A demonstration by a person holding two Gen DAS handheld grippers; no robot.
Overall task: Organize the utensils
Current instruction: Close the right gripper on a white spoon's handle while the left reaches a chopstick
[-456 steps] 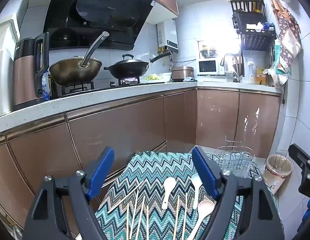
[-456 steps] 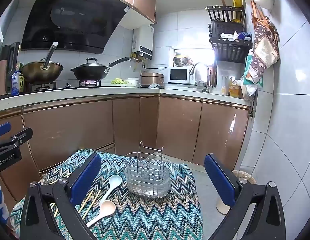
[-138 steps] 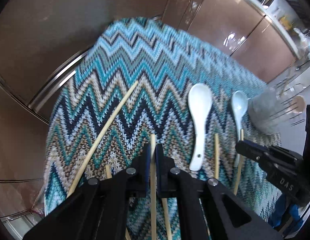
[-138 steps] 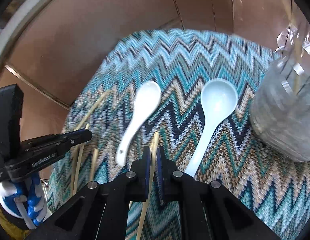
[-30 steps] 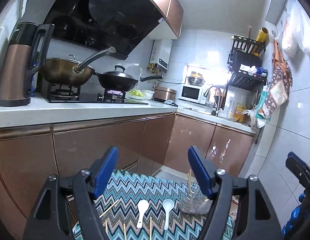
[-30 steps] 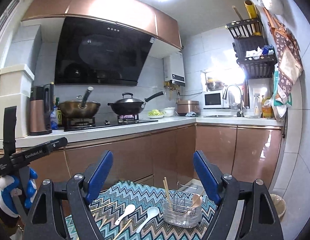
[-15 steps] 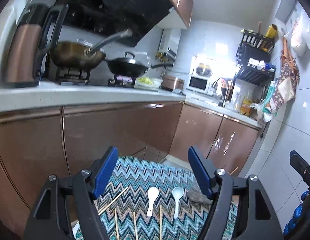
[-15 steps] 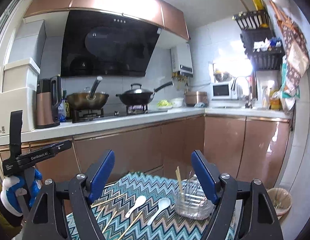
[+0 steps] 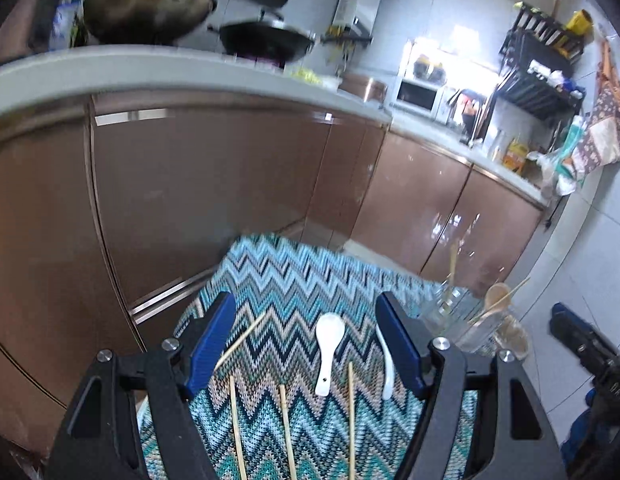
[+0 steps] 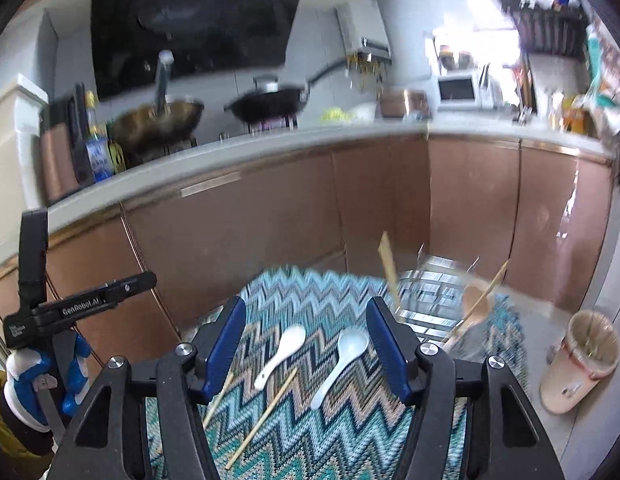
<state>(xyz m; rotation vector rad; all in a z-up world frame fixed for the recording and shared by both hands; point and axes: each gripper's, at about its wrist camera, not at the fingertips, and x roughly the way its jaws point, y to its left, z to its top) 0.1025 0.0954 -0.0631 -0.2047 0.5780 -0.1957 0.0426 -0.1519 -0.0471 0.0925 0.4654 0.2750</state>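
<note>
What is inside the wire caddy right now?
In the caddy: a wooden spoon, an upright chopstick and a leaning chopstick. Motion blur and the right gripper's finger hide the caddy's bottom, so anything lower down cannot be told.

Worktop cloth (image 9: 294, 280): the far half lies bare, open to approach. Two white spoons (image 10: 284, 350) and loose chopsticks (image 9: 286, 424) occupy the near half. The wire caddy (image 10: 433, 304) with upright utensils blocks the far right corner; cabinet doors (image 9: 214, 200) close behind the far edge.
</note>
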